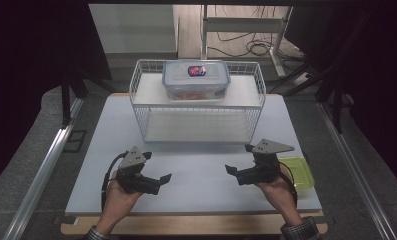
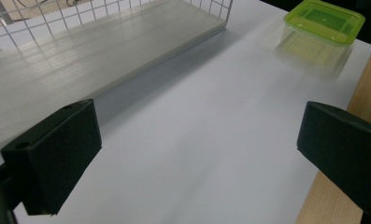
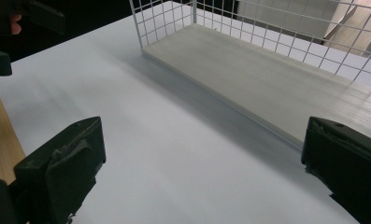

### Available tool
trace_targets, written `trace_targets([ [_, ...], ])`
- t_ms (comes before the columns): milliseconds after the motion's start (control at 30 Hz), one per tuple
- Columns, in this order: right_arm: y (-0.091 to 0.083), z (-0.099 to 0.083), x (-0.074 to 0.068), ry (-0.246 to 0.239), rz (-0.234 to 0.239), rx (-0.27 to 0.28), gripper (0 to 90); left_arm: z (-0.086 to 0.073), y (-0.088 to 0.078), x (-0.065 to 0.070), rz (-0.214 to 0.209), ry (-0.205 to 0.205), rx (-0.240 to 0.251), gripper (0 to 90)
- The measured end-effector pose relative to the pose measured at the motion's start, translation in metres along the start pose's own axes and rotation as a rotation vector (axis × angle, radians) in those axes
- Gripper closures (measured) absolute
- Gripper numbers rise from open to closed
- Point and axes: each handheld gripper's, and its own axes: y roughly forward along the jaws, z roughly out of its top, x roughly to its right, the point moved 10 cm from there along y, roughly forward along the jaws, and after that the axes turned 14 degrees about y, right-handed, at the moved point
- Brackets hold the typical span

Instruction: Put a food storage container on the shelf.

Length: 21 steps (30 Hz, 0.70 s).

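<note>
A clear lidded box (image 1: 196,79) with a blue rim and a label sits on the top shelf of a white wire rack (image 1: 197,102) at the back of the table. A clear container with a green lid (image 1: 300,173) (image 2: 324,24) rests near the table's right edge, just beside my right hand. My left gripper (image 1: 157,167) (image 2: 197,158) hovers over the front left of the table, jaws wide apart, nothing between them. My right gripper (image 1: 239,159) (image 3: 202,163) is at the front right, also open and holding nothing. The two grippers point inward toward each other.
The white table top (image 1: 201,175) lies on a wooden board whose edge shows at the front. The rack's lower shelf (image 2: 103,51) (image 3: 267,79) is a bare pale board. Metal rails run along both sides of the table; cables lie on the floor behind.
</note>
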Motion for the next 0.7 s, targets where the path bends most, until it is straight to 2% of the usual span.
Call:
trace_targets([
  [233, -0.005, -0.013, -0.003, 0.006, 0.001, -0.01, 1.5, -0.014, -0.006, 0.009, -0.009, -0.009, -0.001, 0.8],
  [533, -0.008, -0.035, -0.002, 0.009, -0.021, -0.032, 3.4, -0.037, -0.008, 0.015, 0.025, 0.006, -0.052, 1.5],
  [700, -0.009, -0.047, -0.002, 0.018, -0.013, -0.059, 5.7, -0.05, -0.008, 0.021, 0.016, -0.001, -0.079, 1.6],
])
